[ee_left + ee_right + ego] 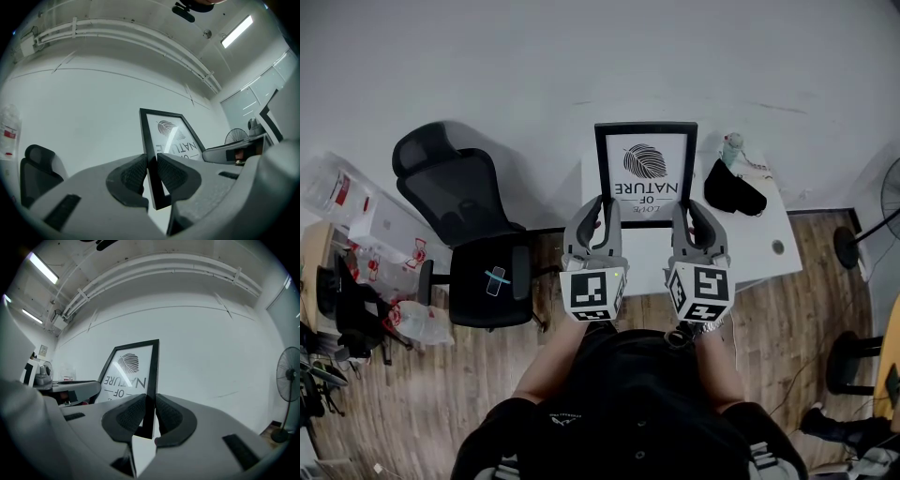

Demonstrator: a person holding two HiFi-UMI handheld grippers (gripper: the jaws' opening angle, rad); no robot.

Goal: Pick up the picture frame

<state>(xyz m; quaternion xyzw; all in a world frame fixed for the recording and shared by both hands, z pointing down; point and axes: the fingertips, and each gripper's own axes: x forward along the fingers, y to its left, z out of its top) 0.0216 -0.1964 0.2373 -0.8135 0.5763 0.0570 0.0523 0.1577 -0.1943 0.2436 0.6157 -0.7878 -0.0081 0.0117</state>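
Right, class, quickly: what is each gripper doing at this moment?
Left gripper: closed on the picture frame.
Right gripper: closed on the picture frame too.

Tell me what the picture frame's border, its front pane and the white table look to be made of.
The picture frame has a black, matte border, likely painted wood or plastic; no grain shows. Its front pane looks like glass or clear acrylic, given the bright diagonal glare streak over the print. The table has a smooth white top, probably laminate.
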